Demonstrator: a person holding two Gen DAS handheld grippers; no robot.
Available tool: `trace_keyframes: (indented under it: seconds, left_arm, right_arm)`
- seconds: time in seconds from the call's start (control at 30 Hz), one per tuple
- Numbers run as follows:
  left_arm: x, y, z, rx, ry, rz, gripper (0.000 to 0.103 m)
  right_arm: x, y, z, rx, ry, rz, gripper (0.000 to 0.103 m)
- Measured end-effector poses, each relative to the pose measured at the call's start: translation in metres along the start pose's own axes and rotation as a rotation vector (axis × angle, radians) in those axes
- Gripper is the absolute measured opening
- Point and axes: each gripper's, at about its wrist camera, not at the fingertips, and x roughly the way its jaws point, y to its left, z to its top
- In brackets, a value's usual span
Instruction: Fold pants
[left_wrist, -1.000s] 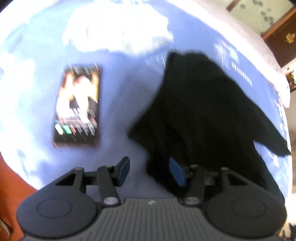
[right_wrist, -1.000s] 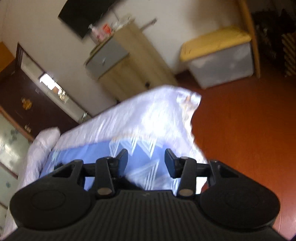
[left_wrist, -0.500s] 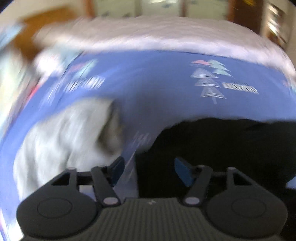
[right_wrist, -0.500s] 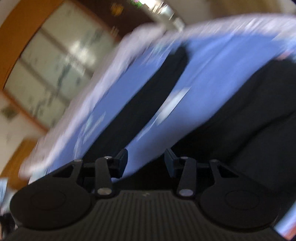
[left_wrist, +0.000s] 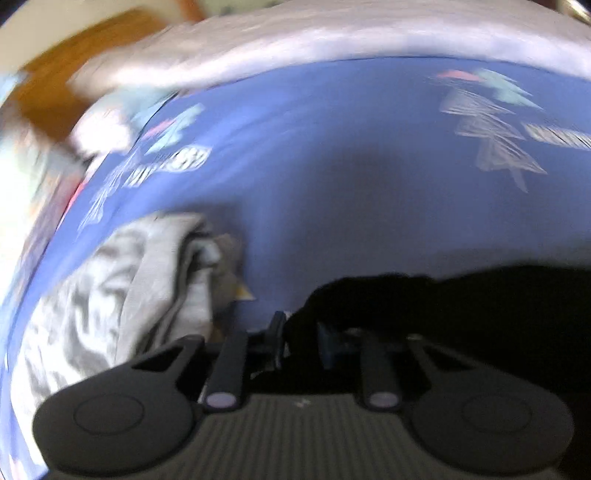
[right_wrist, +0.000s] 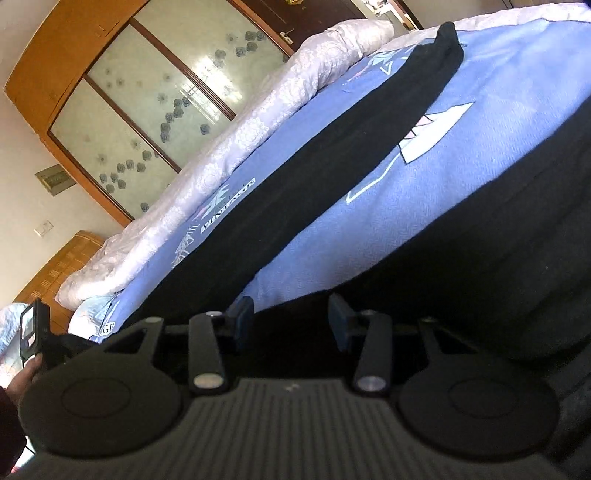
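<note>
The black pants (right_wrist: 303, 184) lie spread on a blue printed bedsheet (right_wrist: 461, 147), one leg stretching to the far edge, the other (right_wrist: 517, 258) running off to the right. My right gripper (right_wrist: 291, 321) is open, low over the black cloth where the legs meet. In the left wrist view the pants (left_wrist: 480, 302) fill the lower right. My left gripper (left_wrist: 301, 339) has its fingers close together with black cloth between them at the pants' edge.
A crumpled grey garment (left_wrist: 122, 295) lies on the sheet left of my left gripper. A white quilt (right_wrist: 240, 129) is bunched along the bed's far side. A wooden wardrobe with frosted glass doors (right_wrist: 147, 92) stands behind. The other gripper's handle (right_wrist: 35, 328) shows at far left.
Both grippers have swung down to the pants. The left gripper's fingers have closed from wide open onto the cloth edge. The right gripper turned from the room to the bed.
</note>
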Motion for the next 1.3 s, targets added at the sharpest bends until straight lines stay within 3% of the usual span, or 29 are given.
trace_keyframes:
  seconds: [0.07,0.2,0.3,0.33,0.4,0.5,0.57,0.67,0.73,0.83,0.9,0.97,1.03,1.07,1.17,1.3]
  left_arm:
    - [0.005,-0.011,-0.005,0.024,0.01,0.019,0.022]
    - [0.001,-0.047,-0.023,0.232,-0.05,0.161,0.026]
    - [-0.008,-0.052,-0.026,0.26,-0.053,0.165,0.025]
    - [-0.012,-0.051,-0.024,0.255,-0.052,0.151,0.023]
    - [-0.022,-0.049,-0.023,0.25,-0.067,0.125,0.021]
    - [-0.033,-0.048,-0.02,0.247,-0.102,0.093,0.018]
    - [-0.036,-0.05,-0.021,0.245,-0.116,0.087,0.018]
    - [-0.041,-0.048,-0.025,0.221,-0.127,0.069,0.017]
    - [-0.044,-0.044,-0.028,0.206,-0.136,0.061,0.017]
    - [-0.047,-0.039,-0.031,0.192,-0.148,0.05,0.018]
    - [-0.05,-0.034,-0.032,0.176,-0.154,0.037,0.018]
    - [-0.052,-0.03,-0.033,0.159,-0.158,0.024,0.018]
    - [-0.054,-0.026,-0.034,0.141,-0.164,0.014,0.018]
    - [-0.055,-0.024,-0.035,0.131,-0.169,0.01,0.018]
    - [-0.062,-0.017,-0.038,0.091,-0.173,-0.008,0.017]
    - [-0.088,-0.002,-0.043,0.043,-0.19,-0.057,0.017]
  right_arm:
    - [0.003,0.003,-0.001,0.0,0.0,0.002,0.047]
    - [0.001,0.001,-0.001,0.006,0.003,0.007,0.048]
    - [-0.002,0.001,0.014,0.005,0.072,-0.001,0.049]
    - [-0.003,0.0,0.026,0.017,0.095,0.033,0.049]
    - [-0.009,0.0,0.062,0.014,0.052,0.076,0.049]
    - [0.006,0.005,0.138,-0.105,-0.014,-0.073,0.047]
    - [0.033,-0.005,0.195,-0.084,-0.033,-0.182,0.045]
    - [0.089,-0.036,0.265,0.047,0.012,-0.294,0.042]
    - [0.127,-0.057,0.295,0.168,0.028,-0.352,0.043]
    - [0.17,-0.08,0.308,0.265,0.058,-0.462,0.048]
    - [0.197,-0.095,0.304,0.239,0.137,-0.621,0.052]
    - [0.21,-0.09,0.294,0.167,0.104,-0.656,0.053]
    - [0.221,-0.079,0.288,0.077,0.092,-0.716,0.046]
    - [0.224,-0.076,0.287,0.024,0.088,-0.738,0.024]
    - [0.212,-0.086,0.291,0.02,0.056,-0.701,0.008]
    - [0.157,-0.091,0.303,0.109,-0.119,-0.504,0.008]
